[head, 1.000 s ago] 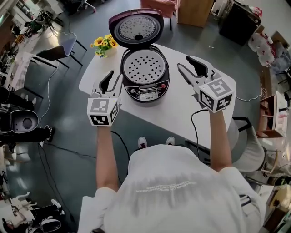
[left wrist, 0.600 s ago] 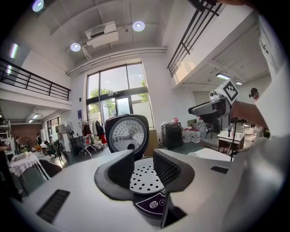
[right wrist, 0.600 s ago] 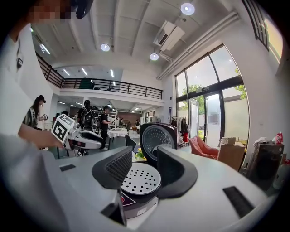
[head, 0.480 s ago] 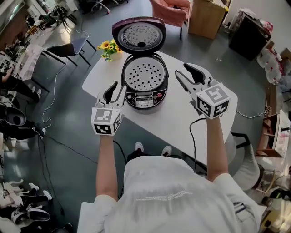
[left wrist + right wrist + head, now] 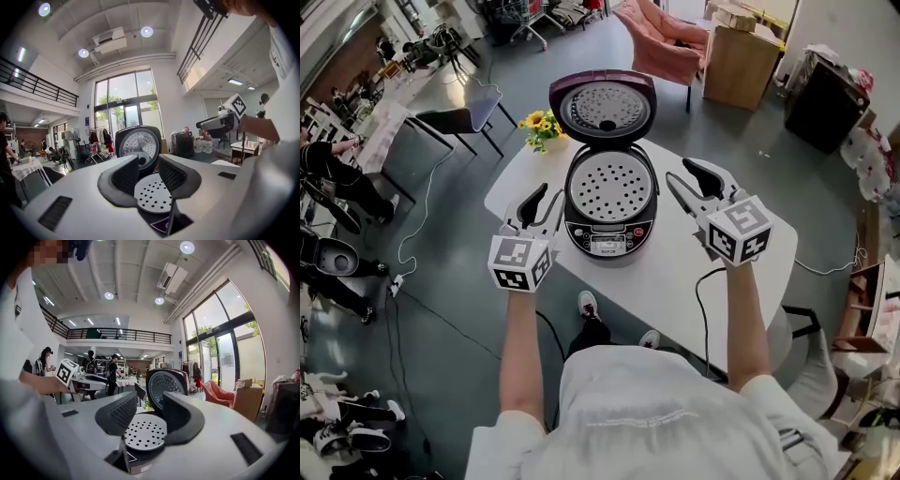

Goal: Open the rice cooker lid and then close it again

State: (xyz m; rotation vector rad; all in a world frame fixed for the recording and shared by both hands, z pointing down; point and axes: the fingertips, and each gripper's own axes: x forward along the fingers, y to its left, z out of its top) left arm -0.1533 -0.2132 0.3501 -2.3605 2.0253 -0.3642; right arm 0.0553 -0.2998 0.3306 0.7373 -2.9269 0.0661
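The left claw (image 5: 542, 200) and right claw (image 5: 679, 172) are held open and empty, and the stiff lid (image 5: 603, 111) is probably best pushed down by its top edge.

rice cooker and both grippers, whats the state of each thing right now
rice cooker: on the white table, pot uncovered
lid: fully open, standing up behind the pot
perforated tray: seated in the pot
left gripper: jaws apart, empty, beside the cooker, not touching it
right gripper: jaws apart, empty, beside the cooker, not touching it
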